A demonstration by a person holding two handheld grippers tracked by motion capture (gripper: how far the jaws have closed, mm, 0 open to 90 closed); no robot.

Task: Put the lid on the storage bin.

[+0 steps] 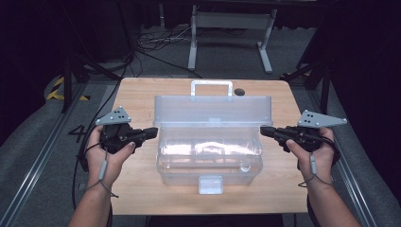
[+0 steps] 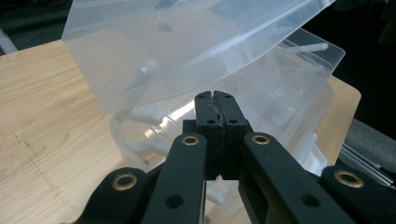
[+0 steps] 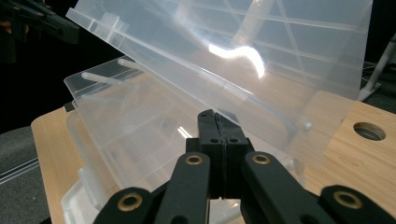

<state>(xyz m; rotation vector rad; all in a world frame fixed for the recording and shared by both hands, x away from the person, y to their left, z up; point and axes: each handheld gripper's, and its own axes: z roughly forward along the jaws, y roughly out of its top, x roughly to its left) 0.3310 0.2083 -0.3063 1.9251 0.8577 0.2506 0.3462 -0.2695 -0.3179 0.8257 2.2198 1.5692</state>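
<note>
High view first: a clear plastic storage box point(image 1: 210, 158) sits in the middle of the wooden desk point(image 1: 137, 99), its lid point(image 1: 213, 109) swung up and standing behind the tub, with the lid's handle point(image 1: 211, 87) at the far edge and a latch point(image 1: 211, 184) on the near side. My left tongs point(image 1: 153, 132) lie level at the box's left end, tips just beside the corner where lid meets tub; my right tongs point(image 1: 263, 131) mirror them at the right end. I cannot tell from above whether either tip actually touches the plastic.

Left gripper view has my left tongs point(image 2: 215, 97) clenched, the two pads pressed flat against each other with nothing between them, pointing at the tub rim under the tilted lid point(image 2: 187, 46).

Right gripper view gives the same for my right tongs point(image 3: 216, 115): clenched, empty, aimed at the seam under the raised lid point(image 3: 261, 51), with a round hole point(image 3: 369, 131) in the desk off to one side.
</note>
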